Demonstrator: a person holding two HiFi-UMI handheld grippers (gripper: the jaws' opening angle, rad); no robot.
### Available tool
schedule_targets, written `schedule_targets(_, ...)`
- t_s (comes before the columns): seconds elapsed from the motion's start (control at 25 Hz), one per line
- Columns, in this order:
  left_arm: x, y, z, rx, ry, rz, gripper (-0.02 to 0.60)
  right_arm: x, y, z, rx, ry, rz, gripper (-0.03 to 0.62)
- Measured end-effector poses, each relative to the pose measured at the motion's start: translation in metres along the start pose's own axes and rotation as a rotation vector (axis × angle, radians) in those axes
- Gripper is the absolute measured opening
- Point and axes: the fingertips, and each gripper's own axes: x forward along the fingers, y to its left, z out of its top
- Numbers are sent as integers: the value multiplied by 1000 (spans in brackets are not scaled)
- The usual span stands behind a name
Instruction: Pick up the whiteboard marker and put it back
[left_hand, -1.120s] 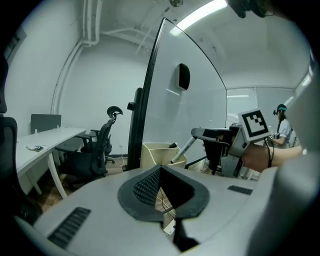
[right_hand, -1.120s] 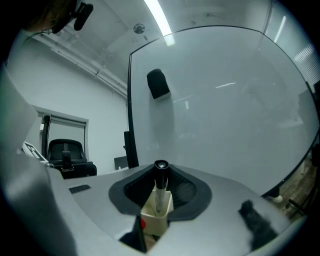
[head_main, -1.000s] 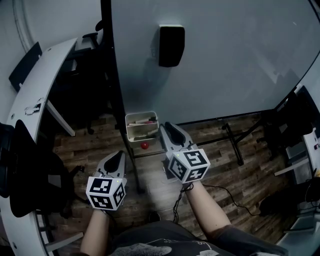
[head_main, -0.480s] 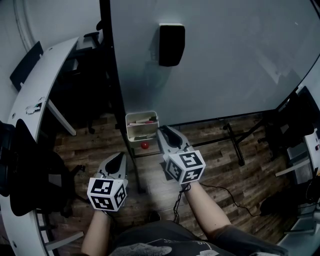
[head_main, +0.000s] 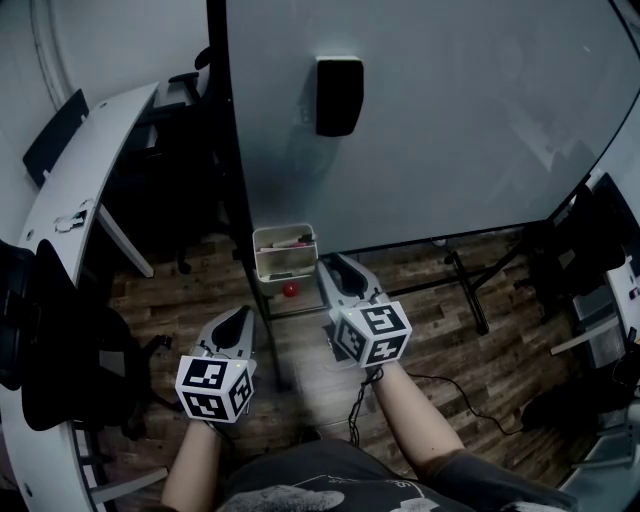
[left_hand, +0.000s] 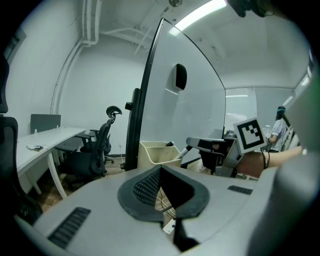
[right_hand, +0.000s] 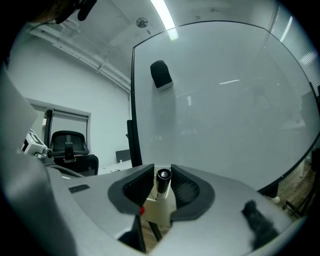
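A whiteboard marker (right_hand: 163, 183) with a black cap and white barrel stands between the pads of my right gripper (right_hand: 163, 176), cap end toward the camera. The jaws have just been opening a little, and both pads still touch the marker. In the head view the right gripper (head_main: 336, 264) points at the beige tray (head_main: 284, 238) fixed low on the whiteboard stand. The left gripper view shows the marker's tip (left_hand: 172, 144) just over that tray (left_hand: 152, 153). My left gripper (head_main: 238, 318) hangs lower left, shut and holding nothing (left_hand: 160, 169).
The big whiteboard (head_main: 450, 120) carries a black eraser (head_main: 338, 94). A small red thing (head_main: 289, 290) sits below the tray. A white desk (head_main: 80, 190) and office chairs (left_hand: 97, 147) stand at the left. Stand legs and cables cross the wooden floor (head_main: 470, 290).
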Motion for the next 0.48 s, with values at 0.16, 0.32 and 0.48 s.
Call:
schedule_targets(0.16,-5,-5,3,12,-12,-21,14,-8,-3,3,4,-9,-21,108)
schedule_targets(0.32,-11,-11,6,23,-23,-40,14,-22,-9,13,6,-62,-69,110)
schedule_targets(0.48,-20,-16,7,34,-35,-65,14,-42,-12,27,10,-116,-130,110)
